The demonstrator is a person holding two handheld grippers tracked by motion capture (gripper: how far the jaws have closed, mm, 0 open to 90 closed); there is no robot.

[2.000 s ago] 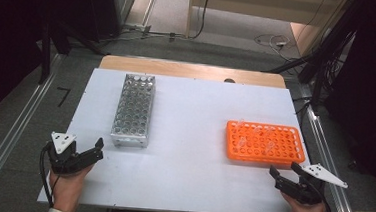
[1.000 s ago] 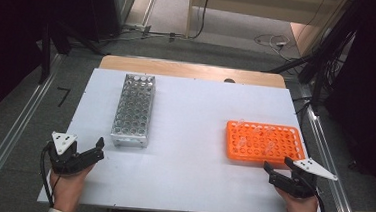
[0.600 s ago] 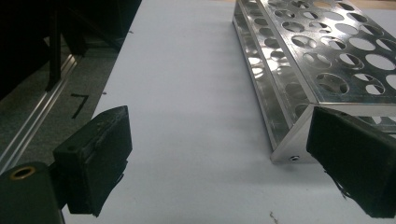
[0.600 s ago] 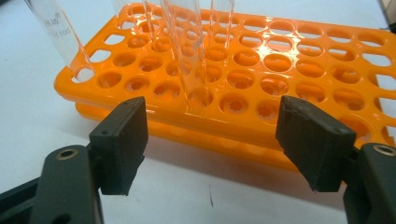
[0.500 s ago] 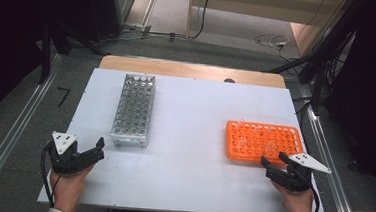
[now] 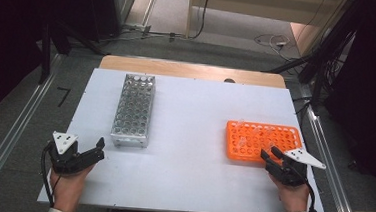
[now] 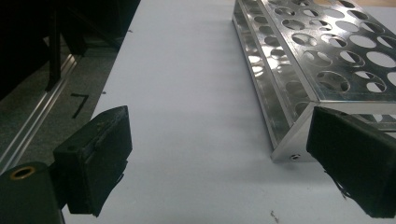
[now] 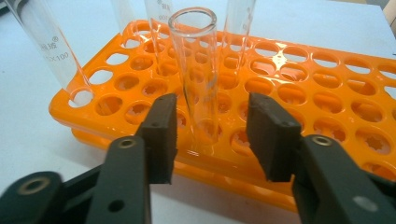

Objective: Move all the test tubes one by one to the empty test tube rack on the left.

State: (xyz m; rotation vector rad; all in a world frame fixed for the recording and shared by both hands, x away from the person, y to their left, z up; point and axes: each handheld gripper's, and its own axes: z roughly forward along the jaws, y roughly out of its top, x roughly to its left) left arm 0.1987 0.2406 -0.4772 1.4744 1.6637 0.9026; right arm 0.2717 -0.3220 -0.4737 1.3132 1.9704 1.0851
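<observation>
Two racks stood on the worktop [image 6: 194,136]: one steel rack [image 6: 133,109], one orange rack [image 6: 263,141]. The right tool [image 8: 212,135], just closing, straddled one glass tube [image 8: 196,70] without pinching it; the left tool [image 7: 224,163] stayed spread.

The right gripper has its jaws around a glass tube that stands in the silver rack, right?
Not quite. The glass tube between the jaws of the right gripper stands in the orange rack, not the silver one; the right gripper view shows this. Those jaws have just been closing, though a gap shows beside the tube. The silver rack sits across the table by the left gripper.
</observation>
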